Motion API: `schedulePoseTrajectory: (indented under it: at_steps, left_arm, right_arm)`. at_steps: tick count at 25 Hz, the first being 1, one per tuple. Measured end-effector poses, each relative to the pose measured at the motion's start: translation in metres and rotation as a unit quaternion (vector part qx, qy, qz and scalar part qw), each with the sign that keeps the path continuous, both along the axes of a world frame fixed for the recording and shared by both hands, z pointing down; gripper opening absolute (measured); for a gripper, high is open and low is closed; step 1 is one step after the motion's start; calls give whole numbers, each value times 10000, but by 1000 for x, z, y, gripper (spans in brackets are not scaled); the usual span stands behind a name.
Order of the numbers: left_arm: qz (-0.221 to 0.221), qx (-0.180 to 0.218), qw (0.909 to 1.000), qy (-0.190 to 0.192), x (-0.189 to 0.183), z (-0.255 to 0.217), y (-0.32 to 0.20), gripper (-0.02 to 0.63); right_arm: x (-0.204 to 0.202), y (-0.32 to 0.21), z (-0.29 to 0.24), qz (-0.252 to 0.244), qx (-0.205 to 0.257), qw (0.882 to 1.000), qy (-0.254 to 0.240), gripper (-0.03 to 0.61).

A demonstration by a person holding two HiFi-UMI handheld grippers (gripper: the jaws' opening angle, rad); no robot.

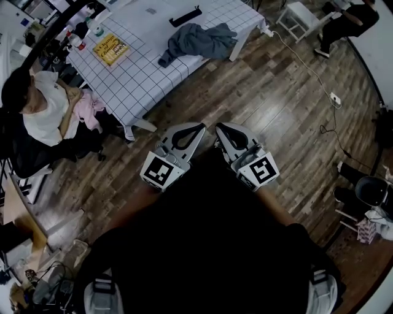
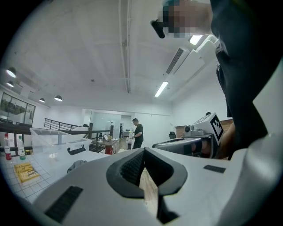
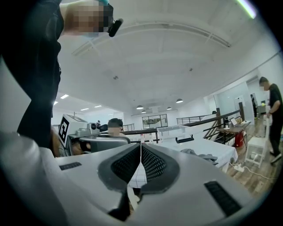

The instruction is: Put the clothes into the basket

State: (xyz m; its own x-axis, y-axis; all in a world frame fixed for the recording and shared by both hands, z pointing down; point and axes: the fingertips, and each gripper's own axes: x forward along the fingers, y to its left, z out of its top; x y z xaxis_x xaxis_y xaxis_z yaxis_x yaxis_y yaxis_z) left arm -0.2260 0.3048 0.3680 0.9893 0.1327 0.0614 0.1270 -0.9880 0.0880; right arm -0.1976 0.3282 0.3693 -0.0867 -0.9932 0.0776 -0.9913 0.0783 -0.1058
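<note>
A heap of grey clothes [image 1: 199,42] lies on the white grid-cloth table [image 1: 141,73] at the top of the head view. It shows small in the left gripper view as the grey clothes [image 2: 76,165] and in the right gripper view as the grey clothes [image 3: 201,155]. A pale translucent bin [image 2: 55,137] stands on the table's far side, seen too as the bin [image 3: 170,131]. My left gripper [image 1: 201,126] and right gripper [image 1: 218,126] are held side by side close to my body, over the wood floor and well short of the table. Both are shut and hold nothing.
A person in white [image 1: 43,110] sits at the table's left end beside a pink cloth [image 1: 89,110]. A yellow book [image 1: 110,49], bottles [image 1: 77,40] and a black handle [image 1: 185,16] are on the table. A cable with a power strip [image 1: 334,98] crosses the floor at right.
</note>
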Motion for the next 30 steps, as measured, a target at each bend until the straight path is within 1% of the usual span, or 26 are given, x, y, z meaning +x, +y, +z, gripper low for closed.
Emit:
schedulePoseTrajectory:
  at_steps: [3, 10, 13, 15, 19, 24, 30]
  left_arm:
    - [-20, 59, 10000, -50, 17, -2, -8, 3]
    - [-139, 50, 9999, 4, 59, -4, -23, 3]
    - [-135, 126, 9998, -51, 79, -8, -27, 3]
    - [-158, 154, 9997, -38, 92, -9, -30, 3]
    - [-304, 49, 9995, 25, 117, -8, -35, 3]
    - [-360, 146, 9992, -69, 149, -10, -36, 3]
    - [-502, 175, 9985, -130, 183, -7, -36, 3]
  right_arm:
    - [18, -8, 0, -13, -9, 10000, 25, 17]
    - [59, -23, -1, -173, -2, 9998, 72, 17]
    - [78, -29, -5, -200, 33, 9998, 0, 17]
    - [91, -33, -5, -245, 21, 9997, 43, 17]
    - [117, -37, -5, -311, 0, 9995, 19, 17]
    - [145, -41, -10, -455, -47, 9989, -124, 17]
    - [179, -41, -7, -623, -45, 9980, -110, 17]
